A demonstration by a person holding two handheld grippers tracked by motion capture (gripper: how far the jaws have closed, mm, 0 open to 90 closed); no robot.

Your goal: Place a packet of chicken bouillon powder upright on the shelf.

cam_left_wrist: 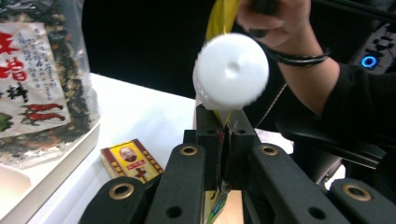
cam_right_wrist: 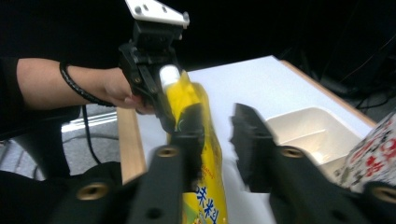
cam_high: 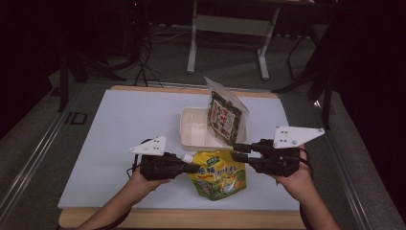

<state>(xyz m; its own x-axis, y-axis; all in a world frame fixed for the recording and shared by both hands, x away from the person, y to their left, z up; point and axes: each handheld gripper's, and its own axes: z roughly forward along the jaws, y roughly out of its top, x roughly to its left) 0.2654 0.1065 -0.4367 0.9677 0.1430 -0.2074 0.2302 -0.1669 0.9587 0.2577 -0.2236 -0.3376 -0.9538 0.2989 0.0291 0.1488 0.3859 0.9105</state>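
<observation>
With our left gripper [cam_high: 195, 167] pinching the pouch [cam_high: 219, 179] near its cap [cam_left_wrist: 231, 71] and right jaws spread, it could sag and slip.

Right gripper [cam_right_wrist: 217, 135] jaws apart, yellow spout pouch [cam_right_wrist: 205, 154] against one jaw. Left gripper [cam_right_wrist: 156, 88] clamps pouch edge near white cap [cam_right_wrist: 169, 73]. White tray [cam_right_wrist: 308, 133] on tabletop [cam_right_wrist: 243, 79].

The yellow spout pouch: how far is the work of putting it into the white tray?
Done: the seaweed bag already stands in the white tray. In hand: the left gripper is shut on the yellow spout pouch; the right gripper is open beside it. Left: moving the pouch into the tray.
</observation>
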